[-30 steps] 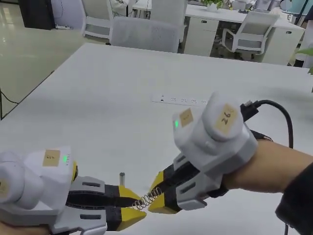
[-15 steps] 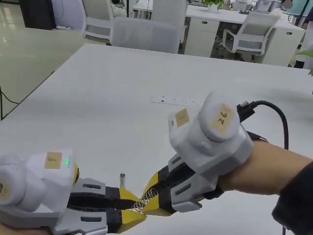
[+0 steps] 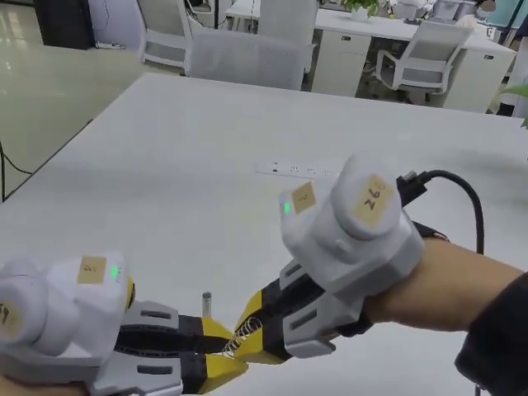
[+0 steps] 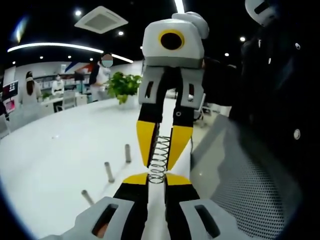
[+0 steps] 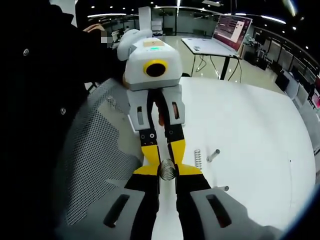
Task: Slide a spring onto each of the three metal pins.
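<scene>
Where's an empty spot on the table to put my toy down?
The table is bare from the power strip back to the chairs, and on its left side. It's crowded near you: the left gripper and right gripper meet on a spring beside a pin.

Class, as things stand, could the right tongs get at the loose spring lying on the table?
Probably not yet: the right tongs are shut on a held spring that the left tongs also grip, so they are occupied. The table around the loose spring looks free.
</scene>
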`<state>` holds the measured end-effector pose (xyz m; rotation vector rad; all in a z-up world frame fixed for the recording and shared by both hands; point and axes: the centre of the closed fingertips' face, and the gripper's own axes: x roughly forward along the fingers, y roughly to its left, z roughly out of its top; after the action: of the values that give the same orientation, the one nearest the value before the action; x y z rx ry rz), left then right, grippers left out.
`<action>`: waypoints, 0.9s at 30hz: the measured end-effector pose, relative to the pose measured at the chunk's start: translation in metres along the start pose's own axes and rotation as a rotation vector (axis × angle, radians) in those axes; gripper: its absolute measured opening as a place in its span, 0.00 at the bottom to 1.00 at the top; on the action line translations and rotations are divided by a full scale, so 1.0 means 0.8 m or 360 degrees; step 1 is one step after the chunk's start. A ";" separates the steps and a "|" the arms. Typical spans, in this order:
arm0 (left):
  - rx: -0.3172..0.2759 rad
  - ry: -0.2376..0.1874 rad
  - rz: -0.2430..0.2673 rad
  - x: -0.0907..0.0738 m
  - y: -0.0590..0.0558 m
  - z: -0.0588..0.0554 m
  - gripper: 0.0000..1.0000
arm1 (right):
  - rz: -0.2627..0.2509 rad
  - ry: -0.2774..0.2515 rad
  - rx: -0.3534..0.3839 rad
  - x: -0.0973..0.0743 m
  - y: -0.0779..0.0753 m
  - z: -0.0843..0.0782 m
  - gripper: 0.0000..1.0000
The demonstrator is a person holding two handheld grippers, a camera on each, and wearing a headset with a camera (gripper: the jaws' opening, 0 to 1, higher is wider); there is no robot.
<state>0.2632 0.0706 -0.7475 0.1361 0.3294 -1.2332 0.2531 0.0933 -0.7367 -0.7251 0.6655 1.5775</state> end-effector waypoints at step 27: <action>-0.0070 -0.0039 0.0179 -0.025 0.026 0.005 0.28 | -0.0104 0.0167 0.0074 -0.017 -0.017 -0.050 0.08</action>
<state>0.2780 0.0943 -0.7387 0.1004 0.3234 -1.1148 0.2710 0.0561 -0.7522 -0.7915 0.7459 1.4675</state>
